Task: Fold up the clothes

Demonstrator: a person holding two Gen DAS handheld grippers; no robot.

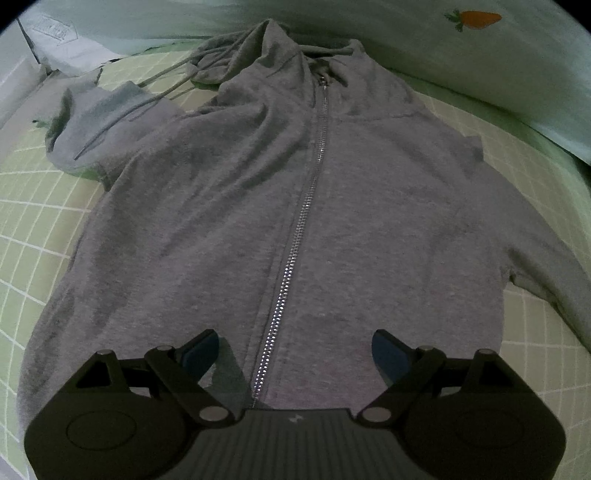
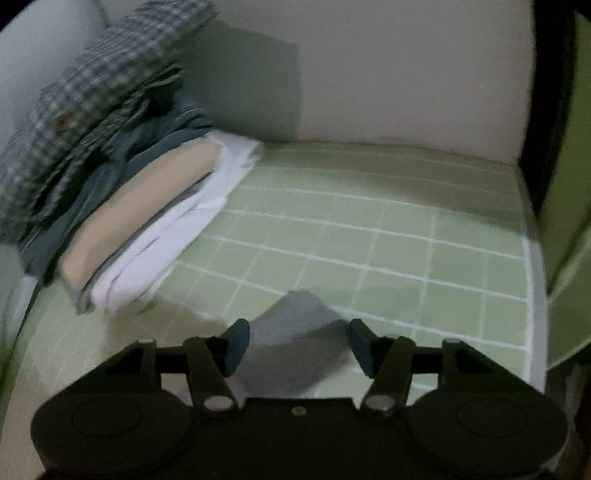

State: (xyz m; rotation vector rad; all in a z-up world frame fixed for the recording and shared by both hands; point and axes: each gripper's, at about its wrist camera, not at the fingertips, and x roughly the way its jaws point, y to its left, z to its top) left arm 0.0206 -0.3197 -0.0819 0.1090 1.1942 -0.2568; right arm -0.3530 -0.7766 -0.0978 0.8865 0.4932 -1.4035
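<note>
A grey zip-up hoodie point(image 1: 229, 206) lies flat, front up, on a green checked sheet point(image 1: 33, 229). Its zipper point(image 1: 306, 206) runs up the middle to the hood at the far end. The left sleeve point(image 1: 92, 118) is bunched at the upper left; the right sleeve point(image 1: 554, 273) trails off right. My left gripper point(image 1: 295, 354) is open and empty over the hoodie's bottom hem, straddling the zipper. My right gripper point(image 2: 297, 347) is open, with a grey piece of fabric point(image 2: 295, 332), likely the hoodie's sleeve end, lying between its fingers and not clamped.
A stack of folded clothes point(image 2: 110, 192) with a checked shirt on top sits at the left of the right wrist view. A pale wall point(image 2: 369, 74) backs the bed. A pale cover with a carrot print point(image 1: 476, 18) lies beyond the hood.
</note>
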